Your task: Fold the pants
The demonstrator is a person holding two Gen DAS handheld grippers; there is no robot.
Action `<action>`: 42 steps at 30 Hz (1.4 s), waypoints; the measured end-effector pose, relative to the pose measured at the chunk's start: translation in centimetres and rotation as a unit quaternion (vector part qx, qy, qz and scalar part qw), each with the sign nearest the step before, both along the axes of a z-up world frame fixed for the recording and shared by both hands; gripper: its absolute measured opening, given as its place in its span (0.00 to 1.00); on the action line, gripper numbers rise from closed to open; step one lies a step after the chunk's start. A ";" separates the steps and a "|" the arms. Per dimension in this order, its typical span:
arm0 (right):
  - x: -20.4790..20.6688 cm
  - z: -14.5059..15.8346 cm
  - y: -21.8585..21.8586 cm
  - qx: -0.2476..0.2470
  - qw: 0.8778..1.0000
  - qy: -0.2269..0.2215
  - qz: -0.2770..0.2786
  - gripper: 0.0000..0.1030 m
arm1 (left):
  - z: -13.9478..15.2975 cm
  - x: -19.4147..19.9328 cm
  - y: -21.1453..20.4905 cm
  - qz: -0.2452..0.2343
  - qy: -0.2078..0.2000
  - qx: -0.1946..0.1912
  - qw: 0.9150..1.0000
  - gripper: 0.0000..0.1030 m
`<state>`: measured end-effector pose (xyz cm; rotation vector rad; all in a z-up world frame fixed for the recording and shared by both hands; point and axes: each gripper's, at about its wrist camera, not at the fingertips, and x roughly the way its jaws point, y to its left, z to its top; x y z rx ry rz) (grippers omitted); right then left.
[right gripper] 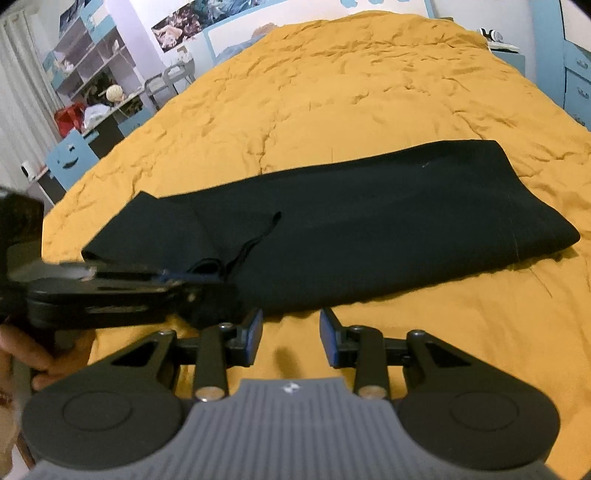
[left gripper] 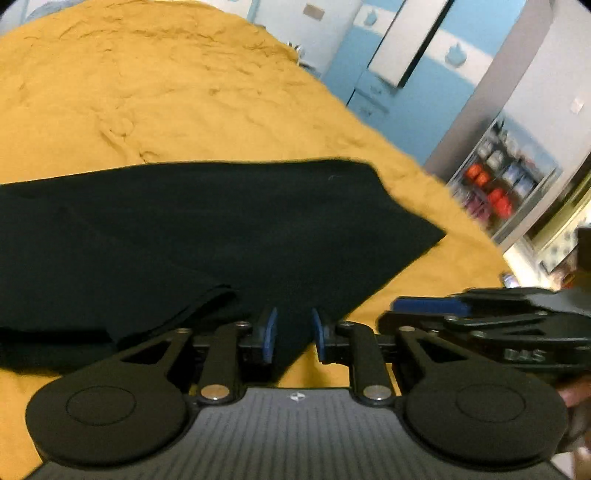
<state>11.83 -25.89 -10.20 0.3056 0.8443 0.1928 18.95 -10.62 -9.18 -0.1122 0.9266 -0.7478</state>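
Presently: black pants (right gripper: 362, 221) flat on yellow bedspread (right gripper: 332, 92); left gripper (left gripper: 294, 334) agape astride fabric edge; right gripper (right gripper: 290, 338) agape, empty.

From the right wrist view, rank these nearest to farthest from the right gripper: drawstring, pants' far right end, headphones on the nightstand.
Measured from the right gripper:
1. Drawstring, just ahead, slightly left, lying on the pants.
2. Pants' far right end, ahead to the right.
3. Headphones, top right, beyond the bed.
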 end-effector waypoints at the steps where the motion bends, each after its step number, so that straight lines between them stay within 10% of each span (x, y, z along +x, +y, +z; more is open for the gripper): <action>1: 0.2 0.2 -0.1 0.006 1.000 -0.004 0.000 0.30 | 0.3 0.2 0.3 0.008 -0.004 -0.002 1.000 0.25; 12: 4.7 0.9 7.0 -0.025 0.991 -0.051 0.123 0.30 | 1.1 1.6 10.4 0.173 -0.047 0.114 0.977 0.25; 21: 8.0 -1.4 14.8 -0.066 0.975 -0.058 0.204 0.27 | -0.3 2.8 12.0 0.221 -0.033 0.108 0.969 0.25; 24: 8.7 -2.3 15.6 -0.087 0.975 -0.045 0.198 0.00 | -0.4 2.7 11.9 0.223 -0.032 0.100 0.969 0.25; 32: 12.0 1.2 11.2 -0.097 0.984 -0.071 0.130 0.00 | -0.4 2.9 11.9 0.224 -0.046 0.080 0.970 0.25; 42: 16.2 -1.4 5.7 -0.090 0.995 -0.011 0.034 0.02 | -0.7 3.2 11.7 0.225 -0.045 0.077 0.970 0.25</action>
